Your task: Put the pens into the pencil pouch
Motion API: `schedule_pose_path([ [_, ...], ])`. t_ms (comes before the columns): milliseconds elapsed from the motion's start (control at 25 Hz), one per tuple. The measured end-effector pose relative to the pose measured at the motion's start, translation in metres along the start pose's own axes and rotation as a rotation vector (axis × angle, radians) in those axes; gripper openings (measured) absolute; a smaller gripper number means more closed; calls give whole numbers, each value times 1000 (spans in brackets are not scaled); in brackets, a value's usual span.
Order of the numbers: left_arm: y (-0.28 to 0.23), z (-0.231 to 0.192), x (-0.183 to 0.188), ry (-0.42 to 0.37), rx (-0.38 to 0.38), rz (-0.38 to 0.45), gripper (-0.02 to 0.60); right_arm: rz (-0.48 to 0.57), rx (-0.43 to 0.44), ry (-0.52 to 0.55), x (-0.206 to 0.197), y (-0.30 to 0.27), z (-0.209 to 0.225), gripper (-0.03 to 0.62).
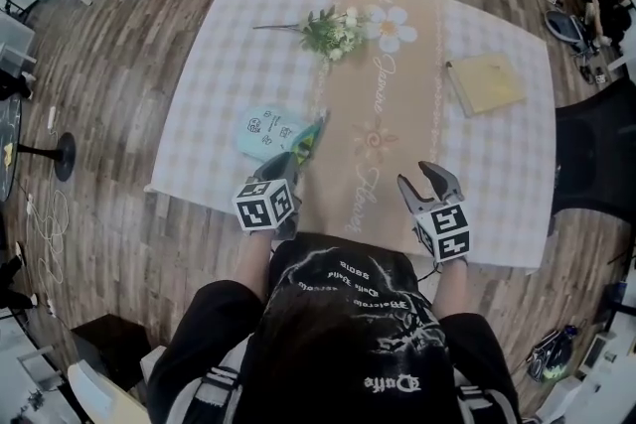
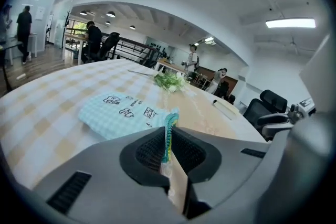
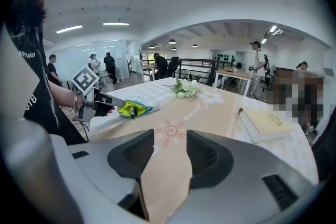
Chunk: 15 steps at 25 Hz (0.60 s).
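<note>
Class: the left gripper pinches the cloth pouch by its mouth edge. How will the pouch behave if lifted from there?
Probably floppy: the pouch is thin cloth lying flat, so it should sag below the left gripper. Likely light; it looks nearly empty. Its mouth gapes sideways, so the pen seemingly inside might slide out.

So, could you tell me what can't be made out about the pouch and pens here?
Pens inside the pencil pouch: the right gripper view shows one dark tip; the fabric hides any others.
Pouch mouth, head view: covered by the left gripper.
Notebook cover print: too small in every view.
</note>
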<state>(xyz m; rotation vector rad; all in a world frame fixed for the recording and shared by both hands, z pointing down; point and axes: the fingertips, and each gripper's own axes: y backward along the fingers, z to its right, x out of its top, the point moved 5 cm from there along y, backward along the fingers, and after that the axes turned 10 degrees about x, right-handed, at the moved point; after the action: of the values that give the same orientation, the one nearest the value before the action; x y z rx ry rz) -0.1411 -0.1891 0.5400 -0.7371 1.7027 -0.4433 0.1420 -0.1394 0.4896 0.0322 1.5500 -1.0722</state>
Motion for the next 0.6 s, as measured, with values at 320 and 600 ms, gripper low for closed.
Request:
schedule_pose_path([
  [320,-8,2,-39,33,209,-138,54,-6,47,1,-15,18,14,206],
  [600,-10,12,-45,67,242,-127,91,-6,60,-10,-31,36,25,210],
])
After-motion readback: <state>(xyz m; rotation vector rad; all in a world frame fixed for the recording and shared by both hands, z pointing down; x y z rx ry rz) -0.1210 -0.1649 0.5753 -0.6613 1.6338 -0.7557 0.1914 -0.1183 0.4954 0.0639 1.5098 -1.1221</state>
